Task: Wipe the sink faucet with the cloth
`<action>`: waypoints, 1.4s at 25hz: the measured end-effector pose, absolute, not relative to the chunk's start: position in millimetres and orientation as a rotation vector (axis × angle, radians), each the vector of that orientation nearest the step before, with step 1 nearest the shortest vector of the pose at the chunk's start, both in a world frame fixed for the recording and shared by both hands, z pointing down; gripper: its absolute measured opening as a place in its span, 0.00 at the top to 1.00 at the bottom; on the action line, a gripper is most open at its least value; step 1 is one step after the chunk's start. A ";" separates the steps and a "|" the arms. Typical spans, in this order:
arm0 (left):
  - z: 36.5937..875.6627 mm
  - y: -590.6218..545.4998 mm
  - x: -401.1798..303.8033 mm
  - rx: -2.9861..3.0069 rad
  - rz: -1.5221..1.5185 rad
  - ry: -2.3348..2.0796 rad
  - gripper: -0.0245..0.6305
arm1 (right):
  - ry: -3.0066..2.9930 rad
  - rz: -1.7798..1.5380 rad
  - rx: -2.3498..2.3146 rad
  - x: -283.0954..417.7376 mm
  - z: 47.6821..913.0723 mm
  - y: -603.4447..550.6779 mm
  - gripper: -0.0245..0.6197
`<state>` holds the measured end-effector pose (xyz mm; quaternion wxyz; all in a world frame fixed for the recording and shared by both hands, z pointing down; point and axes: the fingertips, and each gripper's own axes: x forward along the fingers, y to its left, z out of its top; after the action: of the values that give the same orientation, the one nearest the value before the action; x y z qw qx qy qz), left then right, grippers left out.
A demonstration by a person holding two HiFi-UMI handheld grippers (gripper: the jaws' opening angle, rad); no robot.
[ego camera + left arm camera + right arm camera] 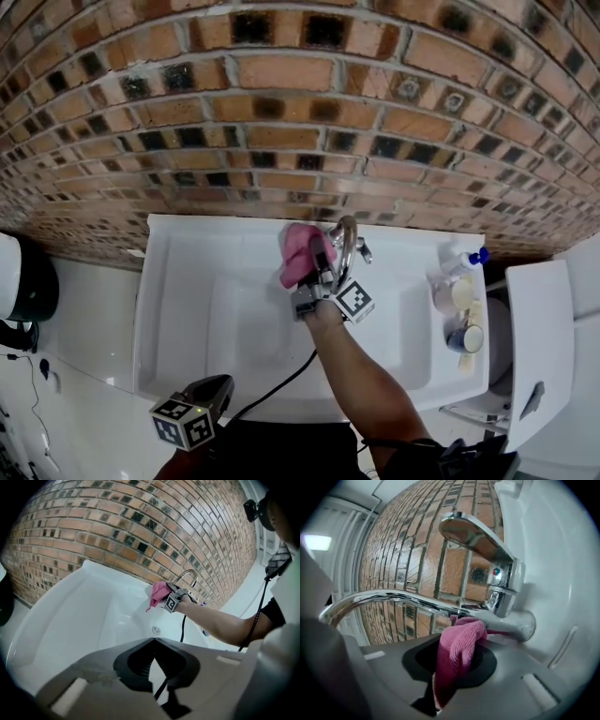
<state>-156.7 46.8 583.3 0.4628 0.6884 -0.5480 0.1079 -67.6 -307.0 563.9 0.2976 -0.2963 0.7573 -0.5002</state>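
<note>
A chrome faucet stands at the back rim of a white sink. My right gripper is shut on a pink cloth, which it holds against the faucet's left side. In the right gripper view the cloth bunches out of the jaws and touches the faucet base, under the curved spout and lever handle. My left gripper hangs low over the sink's front left rim, shut and holding nothing. From its view the cloth, the right gripper and the faucet lie ahead.
A brick wall rises right behind the sink. A blue-capped bottle and small containers crowd the sink's right ledge. A black cable trails across the basin from the right gripper. The drain sits in the basin floor.
</note>
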 end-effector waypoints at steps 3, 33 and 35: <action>581.7 43.3 -152.7 1.708 0.272 -1.340 0.96 | 1.967 -1.351 -0.680 -71.8 553.6 -301.3 0.86; 532.0 11.9 -96.8 2.078 0.169 -1.103 0.96 | 2.456 -1.207 -0.981 50.9 487.8 -142.1 0.86; 526.2 13.1 -91.2 2.084 0.139 -1.113 0.96 | 2.490 -1.234 -0.961 53.7 484.3 -122.1 0.86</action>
<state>-91.2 13.1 526.2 0.3779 0.8153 -0.4354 0.0545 53.7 -122.1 484.3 0.1005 -0.3253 0.8424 -0.4176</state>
